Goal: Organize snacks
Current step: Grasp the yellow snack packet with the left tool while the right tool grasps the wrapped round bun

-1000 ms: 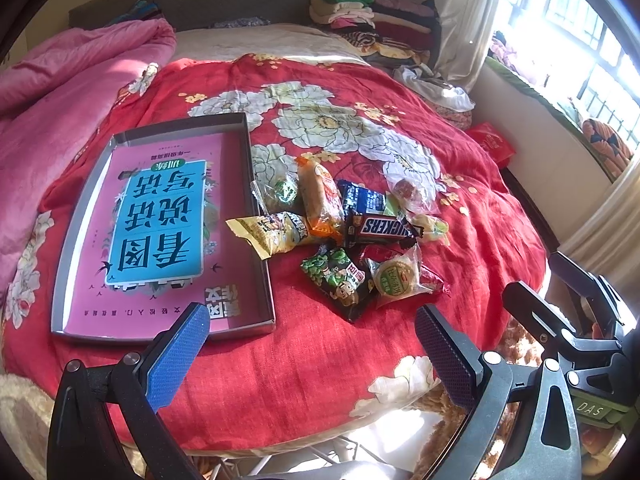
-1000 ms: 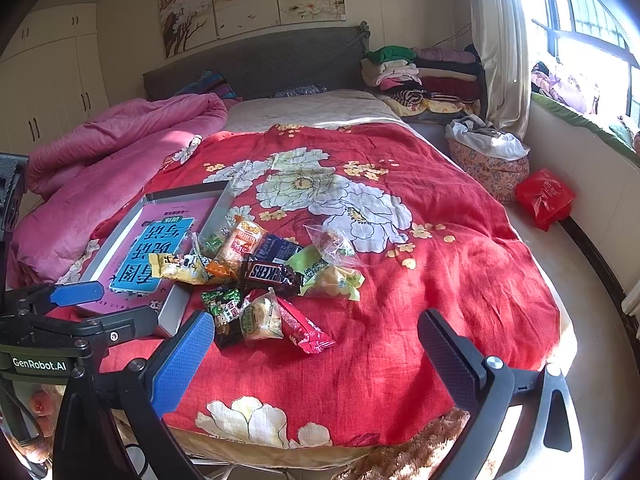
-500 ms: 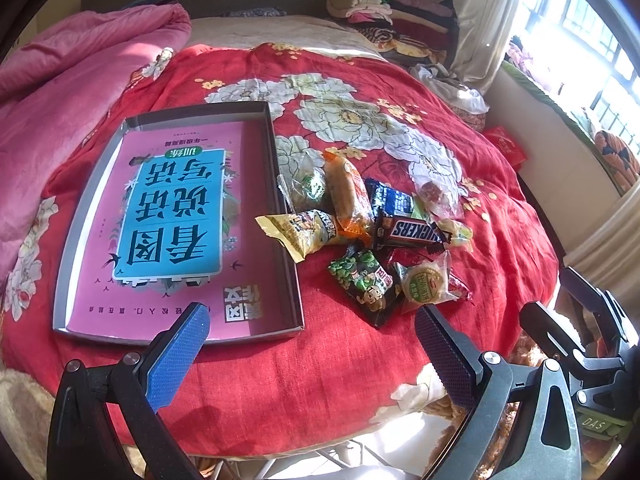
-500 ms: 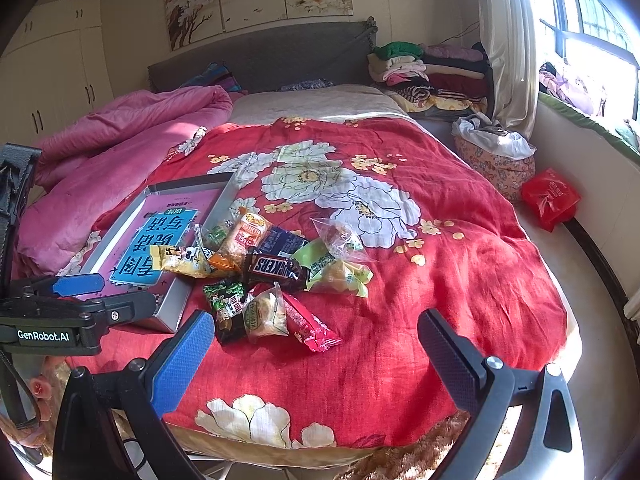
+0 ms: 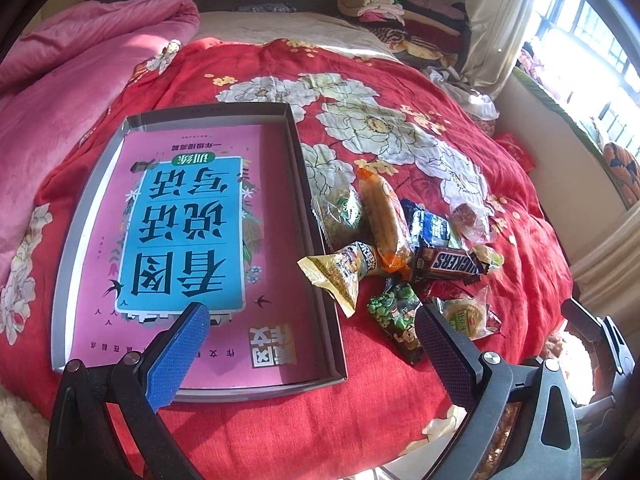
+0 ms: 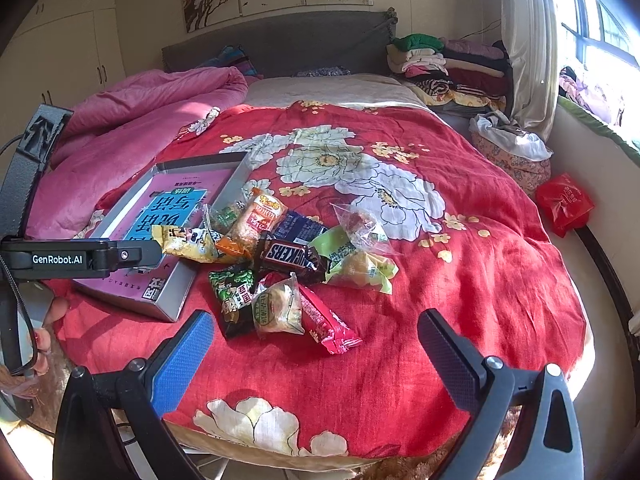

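Note:
A pile of snacks lies on the red floral bedspread (image 6: pixel 460 280): a Snickers bar (image 5: pixel 448 266) (image 6: pixel 290 257), a yellow packet (image 5: pixel 340 270) (image 6: pixel 188 242), an orange packet (image 5: pixel 386 220) (image 6: pixel 258 216), a green pea packet (image 5: pixel 394 314) (image 6: pixel 232 284) and a clear-wrapped cake (image 6: pixel 278 308). Left of the pile sits a shallow grey box (image 5: pixel 318 280) (image 6: pixel 176 292) with a pink and blue book in it. My left gripper (image 5: pixel 308 350) hovers open over the box's near right corner. My right gripper (image 6: pixel 316 350) is open, low at the bed's near edge, just short of the pile.
A pink quilt (image 5: pixel 80 64) is bunched along the bed's left side. Folded clothes (image 6: pixel 444 64) are stacked at the headboard's right. A red bag (image 6: pixel 564 202) and a floral bundle (image 6: pixel 512 156) sit on the floor by the window wall.
Both grippers have moved forward toward the bed, the left one also shifting in over the box's near corner. Nothing on the bed has moved and both stay open.

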Action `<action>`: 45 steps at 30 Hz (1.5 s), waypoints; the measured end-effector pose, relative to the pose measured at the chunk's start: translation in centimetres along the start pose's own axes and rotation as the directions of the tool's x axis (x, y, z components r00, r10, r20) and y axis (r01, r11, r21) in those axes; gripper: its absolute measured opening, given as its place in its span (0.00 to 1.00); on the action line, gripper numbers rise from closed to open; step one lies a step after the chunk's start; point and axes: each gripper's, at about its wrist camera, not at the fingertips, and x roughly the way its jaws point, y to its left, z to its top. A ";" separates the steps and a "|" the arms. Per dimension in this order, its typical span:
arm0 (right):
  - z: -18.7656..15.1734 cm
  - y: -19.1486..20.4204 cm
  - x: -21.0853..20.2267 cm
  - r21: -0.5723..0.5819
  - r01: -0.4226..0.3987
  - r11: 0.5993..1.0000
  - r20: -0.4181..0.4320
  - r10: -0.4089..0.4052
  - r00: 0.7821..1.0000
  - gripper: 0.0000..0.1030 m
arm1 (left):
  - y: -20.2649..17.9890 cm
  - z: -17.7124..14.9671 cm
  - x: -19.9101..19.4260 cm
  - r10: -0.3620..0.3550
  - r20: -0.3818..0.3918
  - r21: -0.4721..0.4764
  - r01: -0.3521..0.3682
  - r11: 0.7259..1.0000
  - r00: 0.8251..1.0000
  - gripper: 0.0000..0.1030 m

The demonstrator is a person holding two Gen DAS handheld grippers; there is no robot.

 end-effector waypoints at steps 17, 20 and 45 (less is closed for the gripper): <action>-0.5 4.2 5.4 -0.232 0.065 0.971 -0.054 -0.080 0.995 0.87 | -0.5 1.1 2.6 -0.036 -0.004 0.046 0.036 0.998 0.999 0.94; -0.6 4.6 6.2 -0.255 0.062 0.965 -0.067 -0.081 0.994 0.75 | -0.7 1.1 2.8 -0.038 0.002 0.062 0.038 0.997 0.999 0.92; 0.0 3.3 6.1 -0.196 0.034 0.980 -0.049 -0.045 0.998 0.40 | -0.4 1.3 4.1 -0.147 -0.037 0.097 0.150 0.984 0.988 0.22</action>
